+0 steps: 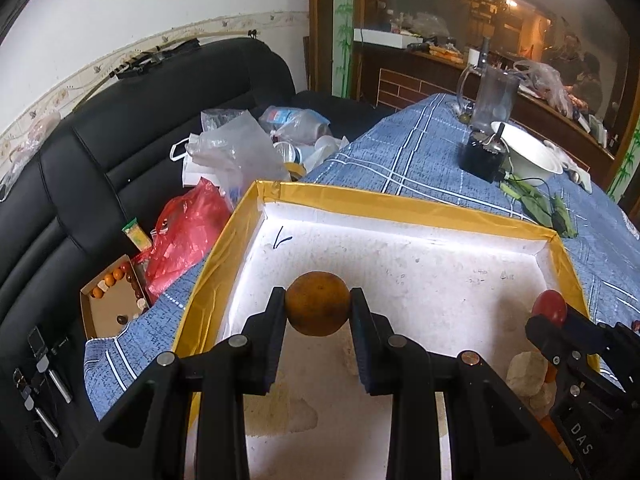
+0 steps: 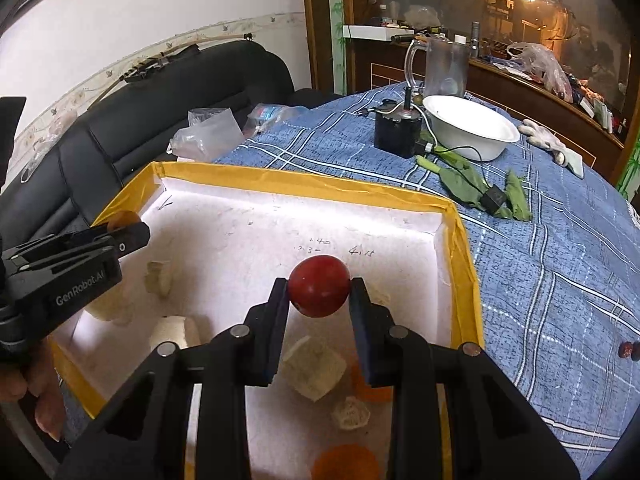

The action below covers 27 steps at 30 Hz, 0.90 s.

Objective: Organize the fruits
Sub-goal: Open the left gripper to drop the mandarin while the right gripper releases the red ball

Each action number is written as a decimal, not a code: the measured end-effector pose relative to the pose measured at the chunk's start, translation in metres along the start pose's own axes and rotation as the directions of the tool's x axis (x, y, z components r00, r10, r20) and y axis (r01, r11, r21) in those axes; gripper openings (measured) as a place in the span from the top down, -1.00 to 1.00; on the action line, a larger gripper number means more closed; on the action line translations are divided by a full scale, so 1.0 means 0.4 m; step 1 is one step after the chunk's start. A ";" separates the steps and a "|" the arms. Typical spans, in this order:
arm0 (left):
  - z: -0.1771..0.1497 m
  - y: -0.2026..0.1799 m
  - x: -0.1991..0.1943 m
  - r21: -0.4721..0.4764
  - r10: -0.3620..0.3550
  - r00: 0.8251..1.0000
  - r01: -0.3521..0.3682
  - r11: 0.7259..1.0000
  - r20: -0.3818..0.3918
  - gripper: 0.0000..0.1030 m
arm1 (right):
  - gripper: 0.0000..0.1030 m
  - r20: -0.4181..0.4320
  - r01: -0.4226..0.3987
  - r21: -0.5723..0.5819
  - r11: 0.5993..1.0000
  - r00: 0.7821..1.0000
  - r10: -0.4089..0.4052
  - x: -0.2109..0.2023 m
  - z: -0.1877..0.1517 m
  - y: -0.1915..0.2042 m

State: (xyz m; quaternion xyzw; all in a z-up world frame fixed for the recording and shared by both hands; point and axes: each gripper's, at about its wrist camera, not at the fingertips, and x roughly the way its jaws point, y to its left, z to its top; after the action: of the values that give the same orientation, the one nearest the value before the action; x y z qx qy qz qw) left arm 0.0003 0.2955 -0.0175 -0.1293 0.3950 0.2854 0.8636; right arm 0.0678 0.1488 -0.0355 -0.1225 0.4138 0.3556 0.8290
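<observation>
My left gripper (image 1: pixel 318 304) is shut on a brownish orange (image 1: pixel 317 303), held above the white floor of a yellow-rimmed foam box (image 1: pixel 400 196). My right gripper (image 2: pixel 319 291) is shut on a dark red round fruit (image 2: pixel 319 286) over the same box (image 2: pixel 304 182). In the left wrist view the red fruit (image 1: pixel 549 306) and the right gripper (image 1: pixel 560 334) show at the box's right side. The left gripper (image 2: pixel 124 236) and a sliver of the orange (image 2: pixel 122 218) appear at the left in the right wrist view. More orange fruits (image 2: pixel 346 466) and white foam nets (image 2: pixel 316 372) lie on the box floor.
The box rests on a blue plaid tablecloth (image 2: pixel 540 264). Behind it stand a white bowl (image 2: pixel 470 126), a black device (image 2: pixel 396 128), a clear jug (image 2: pixel 444 68) and green leaves (image 2: pixel 480 190). A small red fruit (image 2: pixel 626 349) lies at the right. A black sofa (image 1: pixel 120 152) with plastic bags (image 1: pixel 180 236) is to the left.
</observation>
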 end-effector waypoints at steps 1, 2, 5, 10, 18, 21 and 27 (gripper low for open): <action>0.001 0.000 0.005 -0.001 0.000 1.000 0.000 1.000 -0.009 0.42 | 0.36 -0.004 -0.002 0.001 1.000 1.000 0.002 0.006 0.002 0.000; 0.001 0.000 0.008 -0.003 -0.001 1.000 0.001 1.000 -0.016 0.42 | 0.36 -0.007 -0.003 0.001 1.000 1.000 0.003 0.010 0.004 0.000; 0.000 0.004 0.019 -0.009 0.000 0.999 0.000 1.000 -0.033 0.42 | 0.36 -0.019 -0.005 -0.005 1.000 1.000 0.005 0.022 0.008 0.006; 0.003 0.009 0.029 -0.015 0.001 0.999 -0.002 1.000 -0.049 0.42 | 0.36 -0.028 -0.008 -0.005 1.000 1.000 0.007 0.036 0.013 0.007; 0.004 0.018 0.034 -0.028 0.016 0.998 -0.018 0.999 -0.064 0.40 | 0.36 -0.040 -0.003 -0.010 1.000 0.999 0.002 0.042 0.017 0.009; 0.007 0.027 0.029 -0.050 0.016 0.997 -0.020 0.999 -0.070 0.39 | 0.35 -0.038 0.001 -0.008 1.000 0.999 -0.001 0.035 0.019 0.004; 0.009 0.030 -0.018 -0.079 0.012 1.000 -0.014 0.997 -0.025 -0.48 | -0.28 0.033 0.009 0.008 1.000 0.999 -0.009 -0.042 0.020 -0.021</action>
State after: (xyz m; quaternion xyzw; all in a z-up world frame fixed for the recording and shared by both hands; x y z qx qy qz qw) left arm -0.0084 0.3038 -0.0095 -0.1642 0.3947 0.3050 0.8510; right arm 0.0718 0.1387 -0.0182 -0.1152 0.4010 0.3522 0.8378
